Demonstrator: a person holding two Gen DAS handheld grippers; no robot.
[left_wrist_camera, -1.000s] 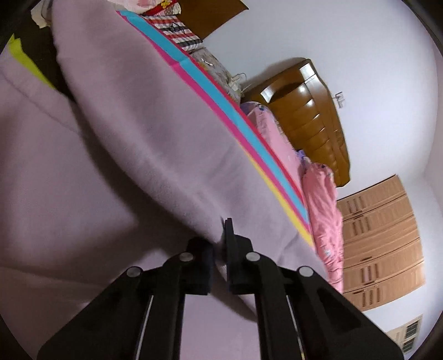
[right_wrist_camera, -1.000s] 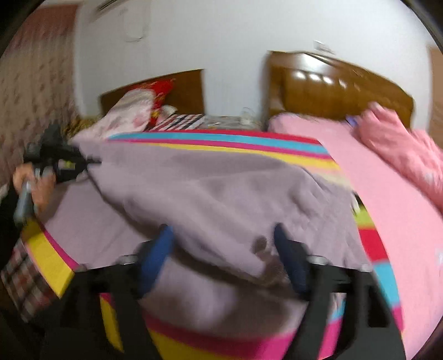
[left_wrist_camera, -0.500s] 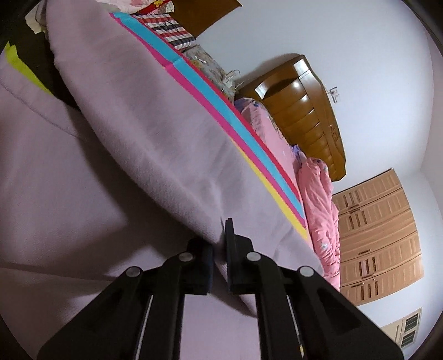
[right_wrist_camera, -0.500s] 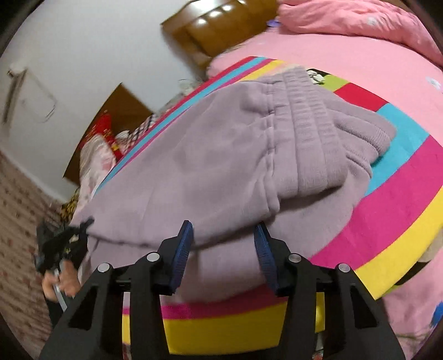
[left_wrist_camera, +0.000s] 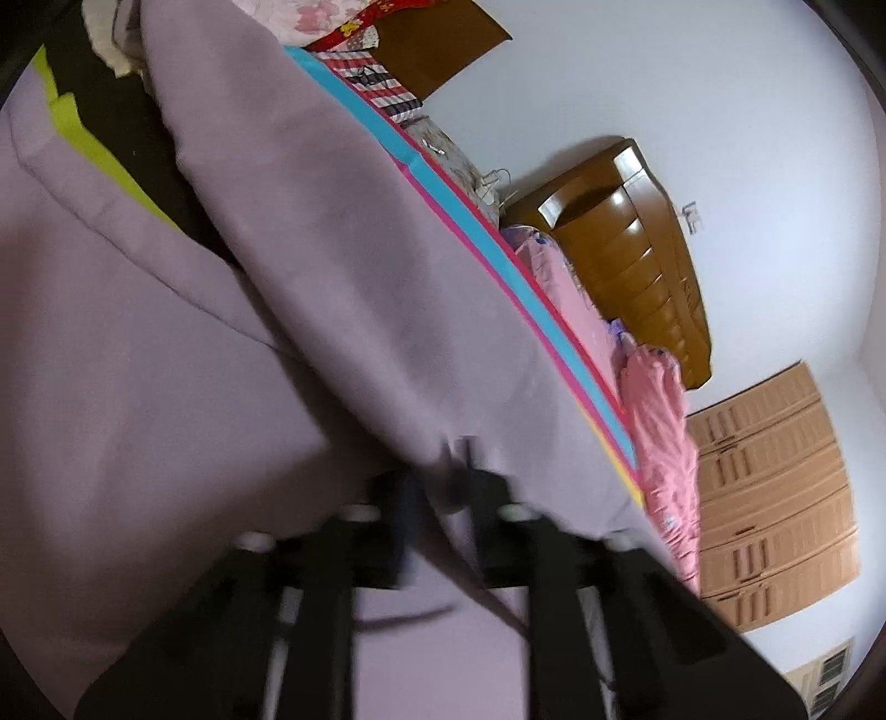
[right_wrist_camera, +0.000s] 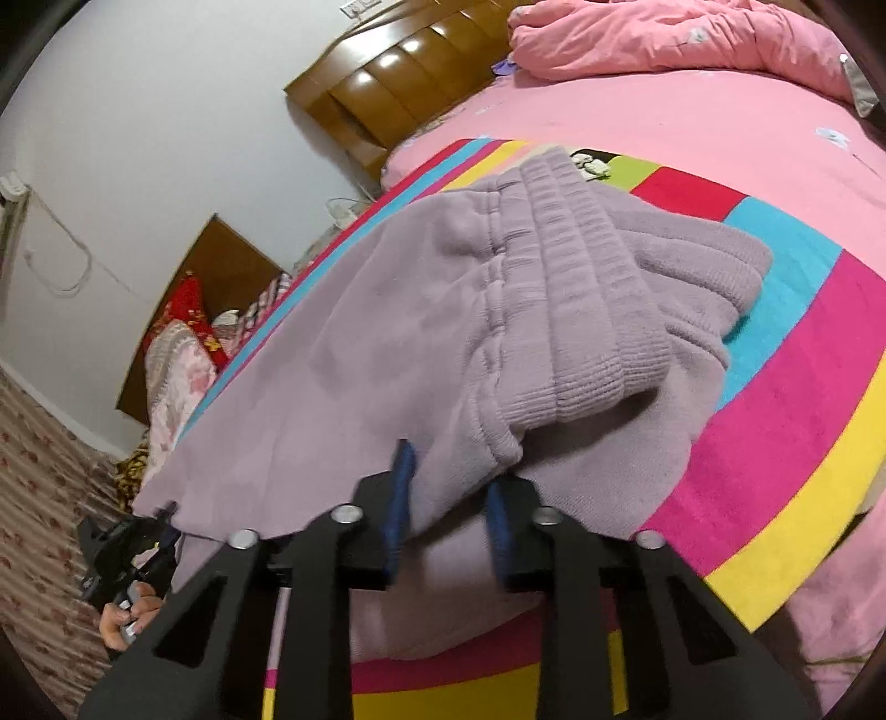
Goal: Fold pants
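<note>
Lilac fleece pants [right_wrist_camera: 387, 343] lie folded over on a striped blanket [right_wrist_camera: 803, 415], ribbed cuffs [right_wrist_camera: 581, 288] stacked on top. My right gripper [right_wrist_camera: 449, 504] is at the near edge of the fold, jaws closing, and the thick fabric fills the gap between its blue pads [right_wrist_camera: 400, 498]. In the left wrist view the pants [left_wrist_camera: 332, 277] fill the picture and my left gripper [left_wrist_camera: 457, 471], blurred, is shut on an edge of the upper layer. The right wrist view also shows the left gripper [right_wrist_camera: 127, 548] at the pants' far left corner, in a hand [right_wrist_camera: 124, 615].
A crumpled pink quilt [right_wrist_camera: 664, 39] lies on the pink sheet beyond the blanket. A wooden headboard [right_wrist_camera: 398, 83] stands against the white wall. Pillows [right_wrist_camera: 183, 343] lie by a second headboard at the left. A wardrobe [left_wrist_camera: 775, 498] stands at the right.
The right gripper has rolled, sunk to the near edge of the pants, and its jaws have narrowed around the fabric. The left gripper has shifted a little, still pinching its edge.
</note>
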